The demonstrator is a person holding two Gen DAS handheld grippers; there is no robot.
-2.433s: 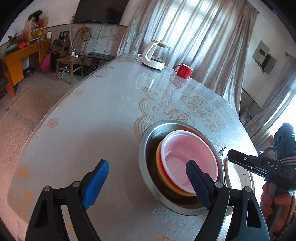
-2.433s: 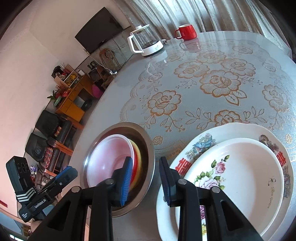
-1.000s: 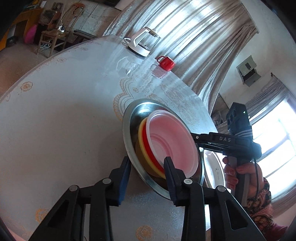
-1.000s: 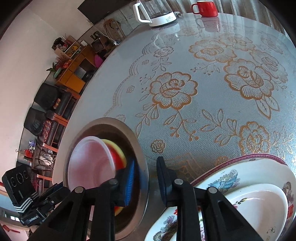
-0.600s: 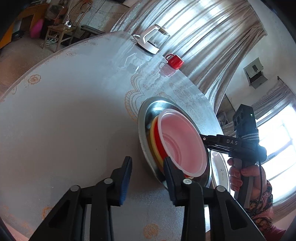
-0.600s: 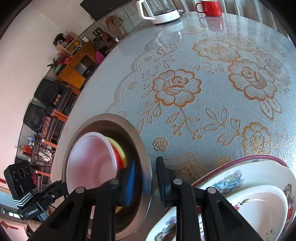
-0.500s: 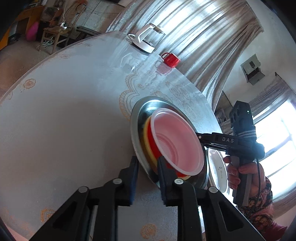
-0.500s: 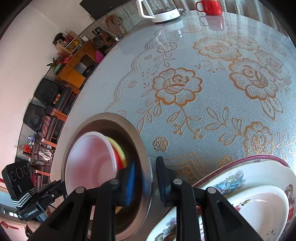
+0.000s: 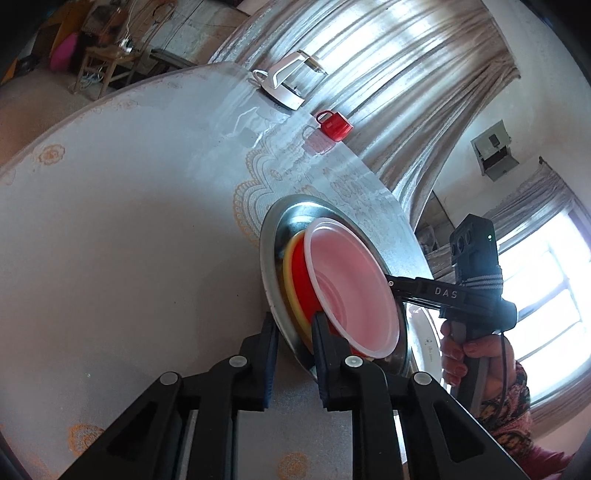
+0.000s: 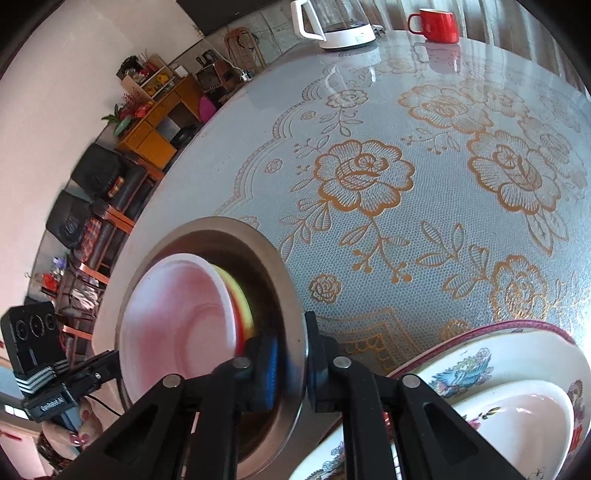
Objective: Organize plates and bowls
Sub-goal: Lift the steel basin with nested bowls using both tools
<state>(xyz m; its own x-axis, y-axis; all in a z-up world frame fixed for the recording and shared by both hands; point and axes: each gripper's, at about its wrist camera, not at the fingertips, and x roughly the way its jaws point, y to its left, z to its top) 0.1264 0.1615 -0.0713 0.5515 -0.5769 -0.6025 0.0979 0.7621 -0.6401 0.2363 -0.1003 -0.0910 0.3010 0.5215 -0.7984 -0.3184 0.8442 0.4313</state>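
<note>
A steel basin [image 9: 269, 236] sits on the table with three nested plastic bowls inside: yellow [image 9: 288, 258], red [image 9: 299, 280] and pink [image 9: 351, 288] on top. My left gripper [image 9: 295, 328] is shut on the basin's near rim, one pad outside and one inside. In the right wrist view my right gripper [image 10: 293, 332] is closing its jaws on the opposite rim of the basin [image 10: 221, 225], with the pads pressing the metal edge between them. The pink bowl [image 10: 177, 321] fills the basin. My right gripper [image 9: 391, 284] also shows beyond the bowls in the left wrist view.
A large floral plate [image 10: 480, 365] holding a smaller white dish [image 10: 517, 417] lies right beside the basin. A white kettle [image 10: 340, 22] and a red mug [image 10: 436, 20] stand at the far edge. The lace-patterned tablecloth stretches between. A hand [image 9: 458, 350] grips the right tool.
My left gripper went from wide open to clamped on the basin's near rim. My right gripper narrowed from a small gap to pressing the opposite rim. The basin and bowls stayed put.
</note>
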